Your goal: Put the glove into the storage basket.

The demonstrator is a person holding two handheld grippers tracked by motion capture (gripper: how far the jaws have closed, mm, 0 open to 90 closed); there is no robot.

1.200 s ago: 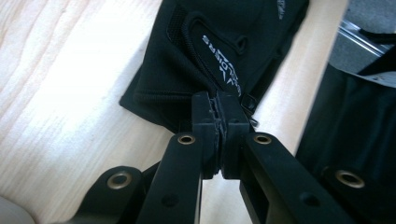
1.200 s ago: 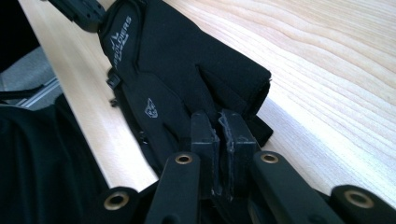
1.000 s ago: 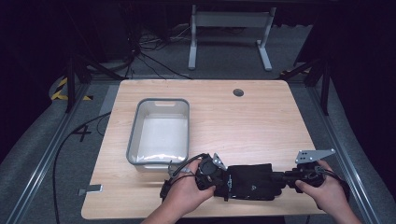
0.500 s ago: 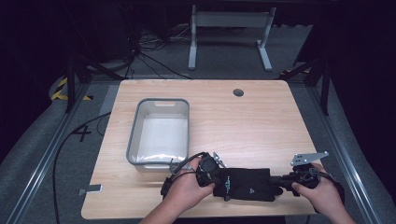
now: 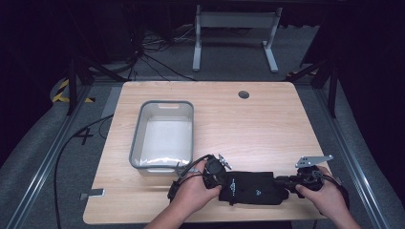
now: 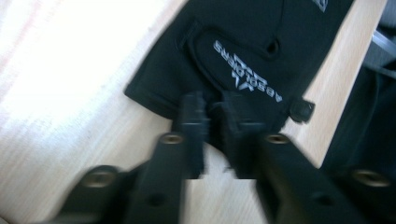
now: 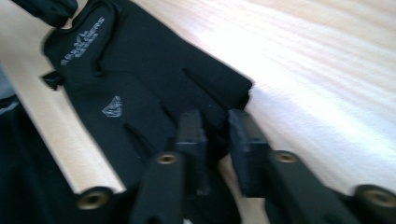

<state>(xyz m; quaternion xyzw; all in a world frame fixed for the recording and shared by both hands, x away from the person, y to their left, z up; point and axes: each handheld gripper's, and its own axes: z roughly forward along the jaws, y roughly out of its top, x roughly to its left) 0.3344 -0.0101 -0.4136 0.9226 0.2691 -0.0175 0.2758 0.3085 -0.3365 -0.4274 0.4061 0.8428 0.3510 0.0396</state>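
One black glove lies flat on the wooden bench, near the bench's front edge and just to the front-right of the one grey plastic tub. The tub stands on the left half of the bench and looks bare inside. White lettering marks the glove's cuff end, and a small white emblem sits on its back.

Two claws meet the glove, one at each end. The left claw, held in the person's left hand, sits at the cuff end, on the tub's side of the glove. In the left gripper view its two black jaws stand close together with the cuff edge pinched between them, so it grips the glove. The right claw, held in the right hand, sits at the finger end, the end away from the tub. In the right gripper view its jaws are nearly together over a fingertip of the glove; the picture is blurred, yet the fabric seems caught between them.

One round grommet hole lies in the bench behind and to the right of the tub. One small grey tab juts from the bench's left front corner, in front of the tub.
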